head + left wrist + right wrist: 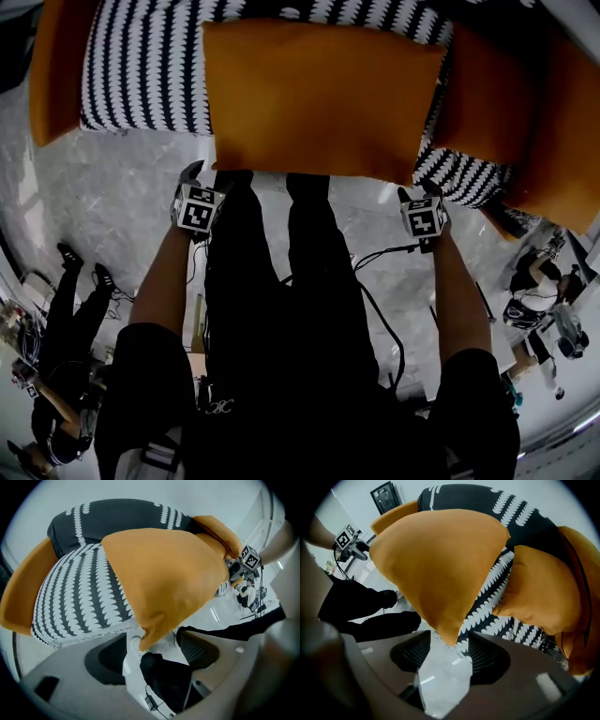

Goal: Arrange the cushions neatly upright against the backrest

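A large orange cushion (pixel 319 98) lies flat on the black-and-white patterned seat (pixel 141 80) of an armchair, its front edge hanging over the seat's edge. My left gripper (pixel 194 176) is at the cushion's front left corner. In the left gripper view that corner (pixel 143 639) pokes between the open jaws of the left gripper (pixel 154 649), with the pads apart from it. My right gripper (pixel 417 197) is at the front right corner. There that corner (pixel 449 637) hangs between the open jaws of the right gripper (pixel 449 652). A second, smaller orange cushion (pixel 543 592) leans at the right.
Orange armrests stand at the left (pixel 56 66) and right (pixel 562 141) of the seat. The dark patterned backrest (pixel 122 520) rises behind the cushion. My legs in black trousers (pixel 281 309) stand on the marble floor. A cable (pixel 380 319) and other people (pixel 66 309) are nearby.
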Available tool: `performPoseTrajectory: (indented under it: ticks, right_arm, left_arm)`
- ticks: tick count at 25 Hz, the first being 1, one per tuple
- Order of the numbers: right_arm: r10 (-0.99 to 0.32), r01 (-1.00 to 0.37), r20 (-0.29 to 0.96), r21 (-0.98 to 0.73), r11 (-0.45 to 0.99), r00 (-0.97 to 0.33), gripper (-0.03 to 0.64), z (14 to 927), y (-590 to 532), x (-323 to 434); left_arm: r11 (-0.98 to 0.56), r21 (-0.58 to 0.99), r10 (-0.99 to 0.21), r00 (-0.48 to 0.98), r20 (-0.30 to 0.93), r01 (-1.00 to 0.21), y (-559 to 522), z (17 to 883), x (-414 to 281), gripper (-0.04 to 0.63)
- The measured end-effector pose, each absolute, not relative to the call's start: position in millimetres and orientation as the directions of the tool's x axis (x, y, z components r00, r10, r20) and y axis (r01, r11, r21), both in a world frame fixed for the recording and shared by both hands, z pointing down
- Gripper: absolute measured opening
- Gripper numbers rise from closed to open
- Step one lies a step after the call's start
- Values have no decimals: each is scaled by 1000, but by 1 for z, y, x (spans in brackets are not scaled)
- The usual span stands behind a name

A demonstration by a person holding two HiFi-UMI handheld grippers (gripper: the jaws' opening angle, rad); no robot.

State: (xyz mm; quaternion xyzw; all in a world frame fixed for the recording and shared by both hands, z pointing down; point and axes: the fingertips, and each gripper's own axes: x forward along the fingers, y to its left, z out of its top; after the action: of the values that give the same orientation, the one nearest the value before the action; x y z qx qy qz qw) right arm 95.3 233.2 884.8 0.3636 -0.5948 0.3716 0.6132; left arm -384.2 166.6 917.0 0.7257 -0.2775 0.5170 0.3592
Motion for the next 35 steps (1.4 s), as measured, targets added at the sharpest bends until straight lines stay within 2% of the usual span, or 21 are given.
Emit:
performPoseTrajectory:
  ticks: [5,8,14,17,23,35]
  right_arm:
    - [70,-891,996,22,453,60,266,903,231,80]
    - [41,-881,995,57,469,86,235,903,219,75]
    - [-12,-847,992,116,519,128,91,912,226,90]
    - [-33,-855,988,147,497,150,58,909,223,90]
    - [-83,-878,983,185,442,166,44,893,225,100]
    - [-215,-920,969,189,344,118,41,810,198,93]
  left_arm:
    - [-571,253,-40,334,942,-781,145,934,-405,339]
    - [-568,276,-42,362,931,-776,141,936,-408,317]
    - [-588,290,-46,390,920,-755,159,935,-379,175]
    - [-566,287,-51,381,923,-773,160,933,-384,44]
    - [-558,304,-61,403,913,-773,165,917,-377,21]
    - [-493,249,-220,397,891,-833,129,815,-384,18]
